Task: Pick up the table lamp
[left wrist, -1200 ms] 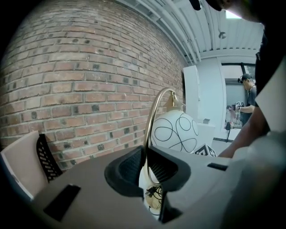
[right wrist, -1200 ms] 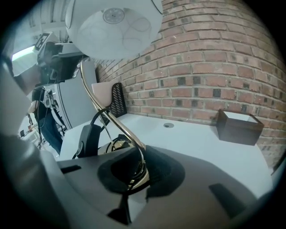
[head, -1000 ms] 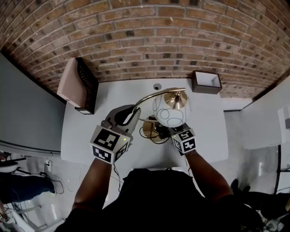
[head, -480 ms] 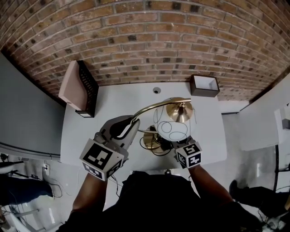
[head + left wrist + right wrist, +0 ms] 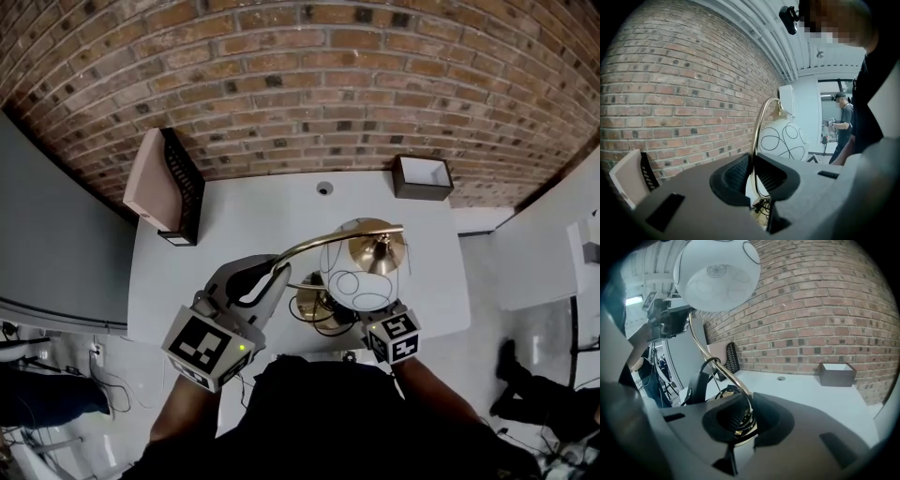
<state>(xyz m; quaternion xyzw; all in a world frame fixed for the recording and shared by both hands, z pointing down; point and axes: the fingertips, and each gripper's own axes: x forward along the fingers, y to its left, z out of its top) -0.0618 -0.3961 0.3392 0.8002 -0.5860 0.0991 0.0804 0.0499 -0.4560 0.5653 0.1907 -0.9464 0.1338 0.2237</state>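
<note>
The table lamp has a brass arched arm [image 5: 319, 242], a white globe shade [image 5: 361, 277] with black scribbled lines, and a round brass base [image 5: 312, 305]. My left gripper [image 5: 273, 273] is shut on the arched arm, and the thin brass rod runs between its ribbed pads [image 5: 753, 171]. The shade [image 5: 783, 139] hangs just beyond. My right gripper [image 5: 368, 317] sits under the shade, shut on the lower brass stem [image 5: 746, 414] close to the base. Overhead in the right gripper view the shade [image 5: 717, 270] looms large.
The white table [image 5: 225, 220] carries a pink and black file holder [image 5: 164, 183] at the back left and a dark open box [image 5: 425, 173] at the back right. A cable hole [image 5: 324, 187] lies near the brick wall. Black cable [image 5: 302, 279] coils by the base. A person [image 5: 843, 123] stands far off.
Both grippers have come up and back toward me with the lamp in them. The shade and arm now look larger and sit further right in the head view.
</note>
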